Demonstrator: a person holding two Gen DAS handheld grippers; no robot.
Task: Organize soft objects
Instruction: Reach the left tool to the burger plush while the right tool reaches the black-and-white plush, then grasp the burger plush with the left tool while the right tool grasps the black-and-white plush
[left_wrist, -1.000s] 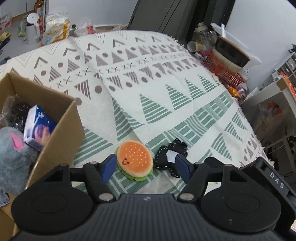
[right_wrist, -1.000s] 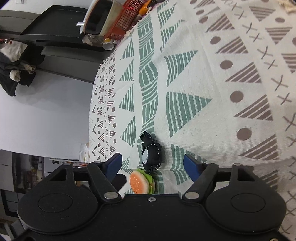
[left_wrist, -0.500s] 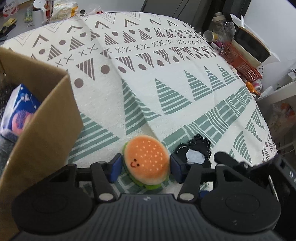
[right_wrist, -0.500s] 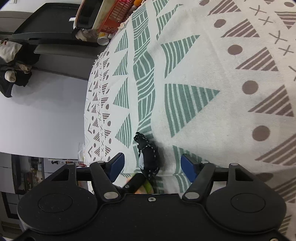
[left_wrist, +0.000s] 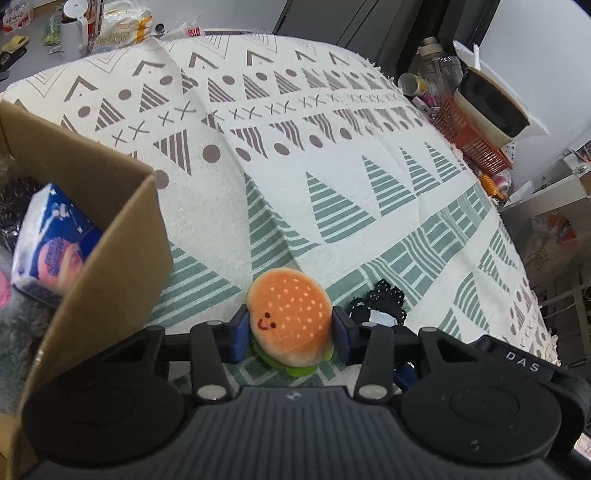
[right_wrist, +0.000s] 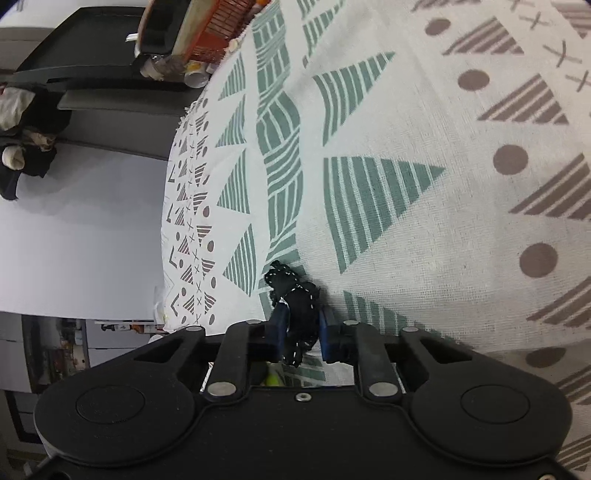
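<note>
A plush hamburger (left_wrist: 290, 314) with an orange bun and a smiling face sits between the blue pads of my left gripper (left_wrist: 289, 330), which is shut on it just above the patterned cloth. To its right lies a black soft toy with white stitching (left_wrist: 380, 308). In the right wrist view that black toy (right_wrist: 295, 299) is pinched between the blue pads of my right gripper (right_wrist: 301, 334), which is shut on it. A cardboard box (left_wrist: 122, 258) stands at the left, holding a blue packet (left_wrist: 55, 247) and a grey plush (left_wrist: 18, 325).
The patterned tablecloth (left_wrist: 295, 147) covers the whole table. A red basket with a dark bowl (left_wrist: 484, 122) stands at the right edge, and bottles and food packets (left_wrist: 92, 29) crowd the far left corner. The table's right edge drops off beside shelves.
Both grippers have gone from open to shut: the left closed on the hamburger, the right moved in and closed on the black toy.
</note>
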